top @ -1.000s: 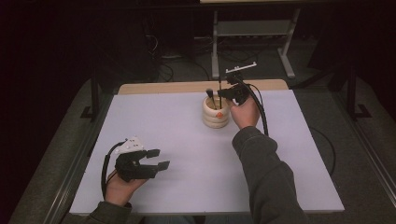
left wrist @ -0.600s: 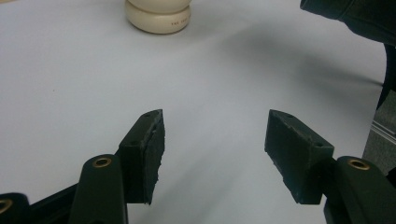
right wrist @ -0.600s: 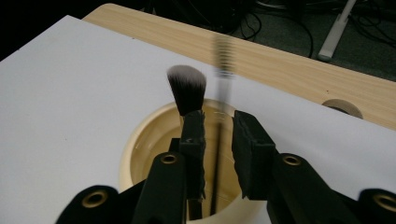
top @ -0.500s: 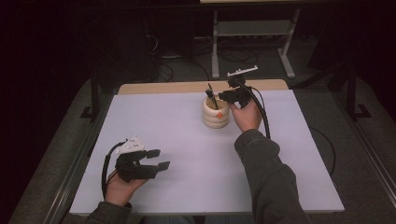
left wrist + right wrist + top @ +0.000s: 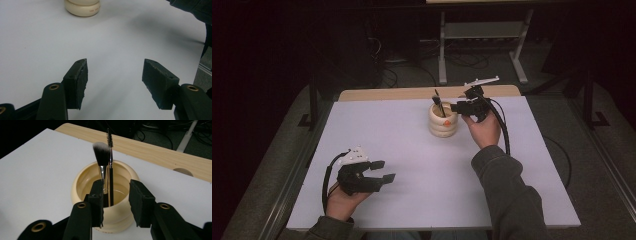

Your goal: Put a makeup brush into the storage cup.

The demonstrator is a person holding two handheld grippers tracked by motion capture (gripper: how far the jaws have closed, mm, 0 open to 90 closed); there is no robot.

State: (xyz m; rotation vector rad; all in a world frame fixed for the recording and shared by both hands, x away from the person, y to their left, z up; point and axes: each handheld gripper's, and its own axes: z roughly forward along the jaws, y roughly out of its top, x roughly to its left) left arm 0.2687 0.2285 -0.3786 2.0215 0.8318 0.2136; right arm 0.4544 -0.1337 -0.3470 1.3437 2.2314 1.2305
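Note:
A cream ribbed pot (image 5: 443,122) stands at the back middle of the white table top (image 5: 412,200). In it a fluffy makeup brush (image 5: 101,151) and a thin black spoolie brush (image 5: 109,137) stand upright. My right gripper (image 5: 458,107) is just right of the pot, level with its rim. Its jaws are parted in front of the pot (image 5: 82,187) and hold nothing (image 5: 116,202). At the front left my left gripper (image 5: 384,170) rests low over the table, open and empty (image 5: 115,80). The pot's base (image 5: 82,7) lies far ahead of it.
A bare wooden strip (image 5: 402,93) with a round hole (image 5: 184,172) runs along the table's far edge. Beyond it stands a metal frame (image 5: 482,30) on a dark floor with cables. The right forearm's sleeve (image 5: 512,200) crosses the table's right side.
My right gripper has drawn slightly back and to the right from over the pot. The brushes stay in the pot. The left gripper has not moved.

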